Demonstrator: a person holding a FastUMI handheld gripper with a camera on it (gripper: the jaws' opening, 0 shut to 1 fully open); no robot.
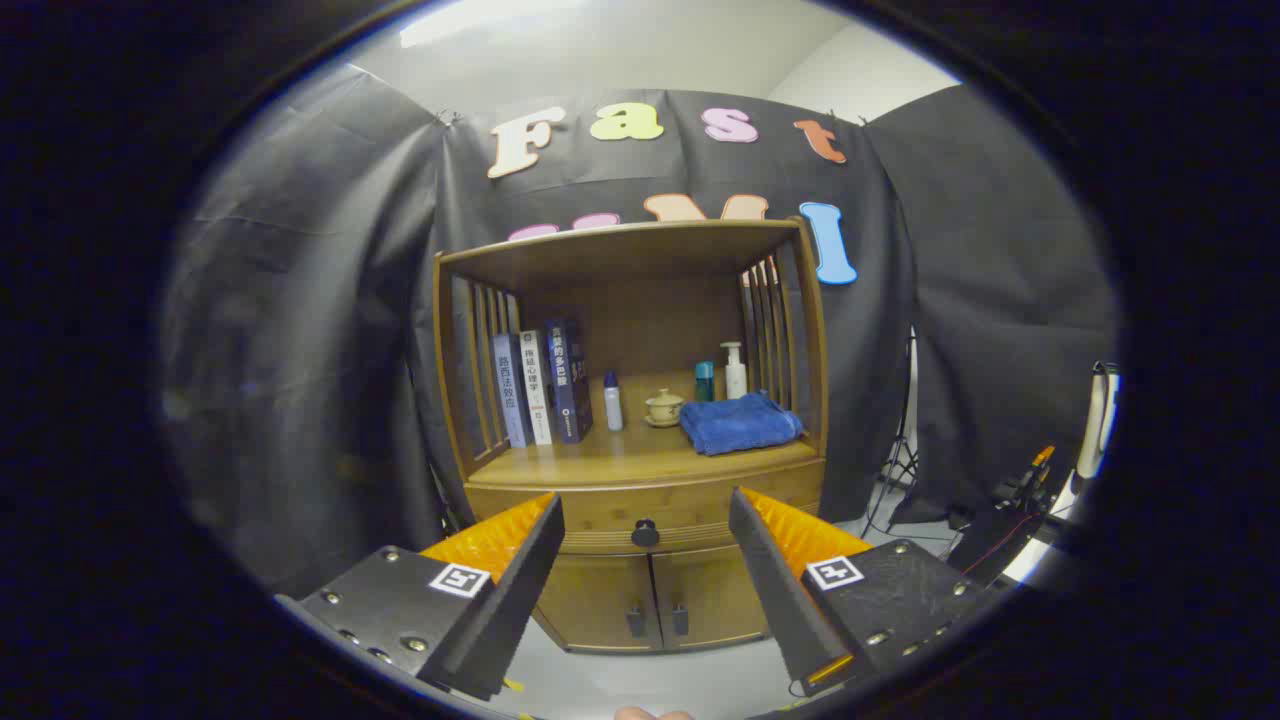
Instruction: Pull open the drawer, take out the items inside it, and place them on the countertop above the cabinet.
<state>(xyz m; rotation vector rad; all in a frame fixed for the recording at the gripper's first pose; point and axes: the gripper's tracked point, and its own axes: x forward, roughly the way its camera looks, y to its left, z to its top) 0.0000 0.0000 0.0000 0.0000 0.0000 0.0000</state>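
Observation:
A wooden cabinet point(640, 470) stands ahead against the black cloth. Its drawer point(600, 510) is closed, with a dark round knob point(645, 532) in the middle of its front. My gripper point(645, 500) is open and holds nothing; the knob sits between and a little beyond the fingertips, which are apart from it. The countertop point(600, 462) above the drawer carries a folded blue towel point(740, 423) on the right. The drawer's contents are hidden.
On the countertop stand three books point(540, 388) at the left, a small white bottle point(613, 401), a lidded cup on a saucer point(664, 407), a teal bottle point(705, 381) and a pump bottle point(735, 370). Two lower doors point(655, 600) sit under the drawer. Stands and gear point(1020, 500) are at the right.

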